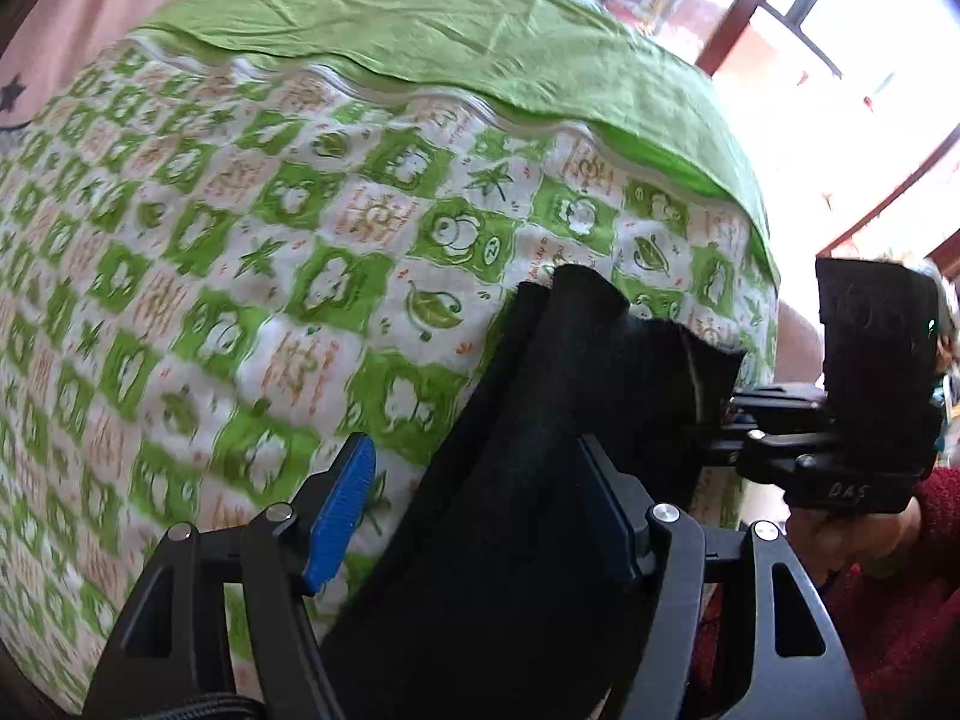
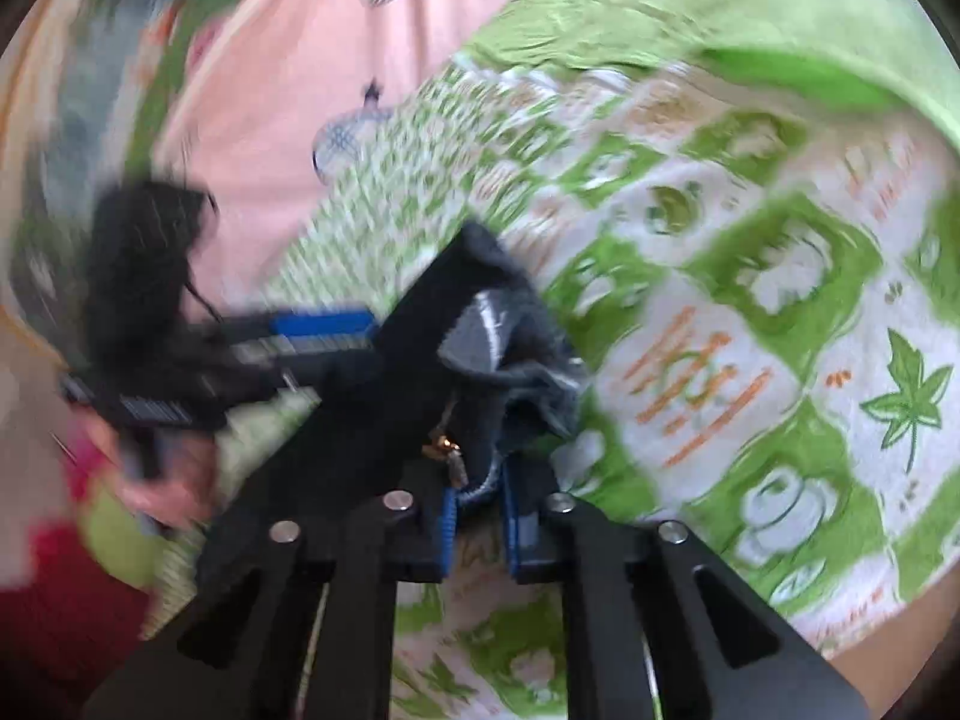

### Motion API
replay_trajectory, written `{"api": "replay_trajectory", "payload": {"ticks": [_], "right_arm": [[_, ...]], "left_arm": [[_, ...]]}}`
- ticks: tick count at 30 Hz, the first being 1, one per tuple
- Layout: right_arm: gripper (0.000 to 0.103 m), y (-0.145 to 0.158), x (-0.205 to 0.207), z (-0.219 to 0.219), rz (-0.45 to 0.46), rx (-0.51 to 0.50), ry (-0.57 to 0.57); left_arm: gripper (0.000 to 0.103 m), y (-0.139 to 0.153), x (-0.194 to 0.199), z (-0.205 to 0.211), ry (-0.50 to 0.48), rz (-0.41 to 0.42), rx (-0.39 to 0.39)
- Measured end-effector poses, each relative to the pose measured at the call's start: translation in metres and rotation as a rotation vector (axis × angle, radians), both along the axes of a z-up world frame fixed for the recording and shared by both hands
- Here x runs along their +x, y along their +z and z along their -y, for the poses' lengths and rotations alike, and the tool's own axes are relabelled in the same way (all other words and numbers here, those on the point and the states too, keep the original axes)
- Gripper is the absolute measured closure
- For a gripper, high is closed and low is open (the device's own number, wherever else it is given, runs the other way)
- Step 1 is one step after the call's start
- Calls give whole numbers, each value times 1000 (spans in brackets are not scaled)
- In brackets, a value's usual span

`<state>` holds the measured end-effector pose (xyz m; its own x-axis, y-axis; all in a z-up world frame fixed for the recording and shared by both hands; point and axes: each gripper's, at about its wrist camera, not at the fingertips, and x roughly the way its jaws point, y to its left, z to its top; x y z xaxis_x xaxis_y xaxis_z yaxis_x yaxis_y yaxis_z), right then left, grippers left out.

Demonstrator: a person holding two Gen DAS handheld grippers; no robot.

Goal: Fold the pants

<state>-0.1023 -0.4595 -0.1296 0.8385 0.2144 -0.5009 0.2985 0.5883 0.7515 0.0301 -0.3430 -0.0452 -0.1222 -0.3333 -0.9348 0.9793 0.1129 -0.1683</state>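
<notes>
We look down on a wide bed cover of white cloth printed with green squares, leaves and orange lettering (image 1: 252, 276), and along its far side lies a plain, creased lime-green sheet (image 1: 456, 42); beyond that we see a pale pink fabric with dark stars (image 1: 42, 54). The black pants (image 1: 528, 456) are raised over the printed cover, stretched between our two tools. Our left gripper (image 1: 480, 510) has its blue ribbed pads standing well apart; the dark cloth runs through the gap and covers the right-hand pad, while the left-hand pad stands clear of it, so it is not pinching the cloth. Our right gripper (image 2: 480, 510) has its blue pads drawn close together on a bunched grey-lined edge of the pants, beside a small brass zip pull (image 2: 444, 450), so it clamps the garment there. From the left wrist view we see that right gripper off to the side, held by a hand (image 1: 852, 531) in a dark red knitted sleeve (image 1: 900, 618). The right wrist view is blurred.
</notes>
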Motion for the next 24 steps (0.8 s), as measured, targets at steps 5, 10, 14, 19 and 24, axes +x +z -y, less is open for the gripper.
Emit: {"api": "replay_trajectory", "payload": {"ticks": [5,10,14,19,24], "right_arm": [[91,4,1,-4,6,-44,19],[88,3,0,-4,22,-46,59],[85,7,4,-12,14,-83,68],[88,26,3,-19,74,-97,105],[88,61,9,-39,180,-129,193]], "left_arm": [[59,-17,-4,25,-56,-52,38],[89,-14,-3,32,-63,-130,-23],[92,-7,-3,27,-35,-123,-66],[93,27,-4,-8,15,-118,-165],[93,71,-3,-53,81,-97,-272]]}}
